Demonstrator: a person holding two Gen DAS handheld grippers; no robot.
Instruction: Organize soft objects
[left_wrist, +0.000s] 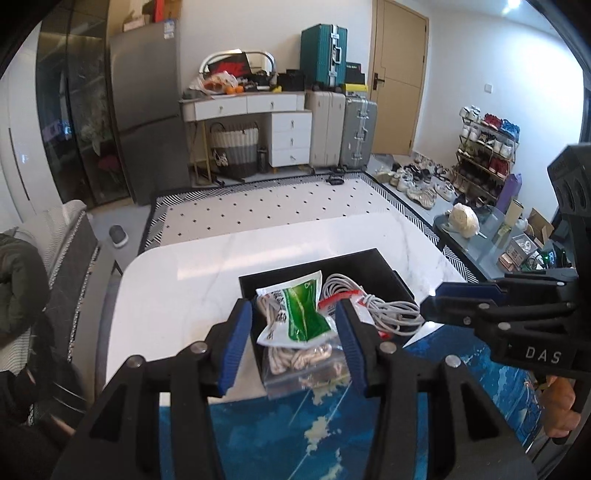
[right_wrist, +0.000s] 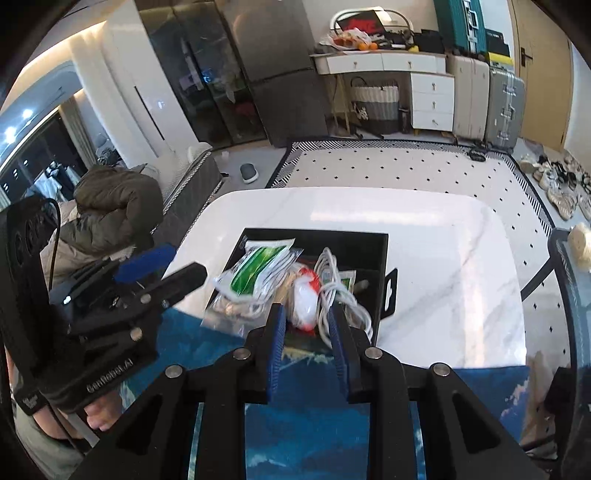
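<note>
A black tray (left_wrist: 391, 267) (right_wrist: 373, 247) stands on the white marble table. In it lie a green and white packet (left_wrist: 301, 314) (right_wrist: 255, 273), a clear bag of beige rope (left_wrist: 306, 362) (right_wrist: 225, 310), a coiled white cable (left_wrist: 376, 302) (right_wrist: 340, 291) and a white and red pouch (right_wrist: 304, 299). My left gripper (left_wrist: 293, 343) is open just above the tray's near edge, its fingers either side of the packet without touching it. My right gripper (right_wrist: 306, 343) (left_wrist: 428, 302) is open at the tray's near right corner, with the pouch and cable just beyond its tips.
A blue patterned cloth (left_wrist: 295, 435) (right_wrist: 306, 424) covers the table's near part. A dark jacket (right_wrist: 110, 210) lies on a seat to the left. A glass side table (left_wrist: 498, 236) with clutter stands to the right. Suitcases, a desk and a shoe rack line the far walls.
</note>
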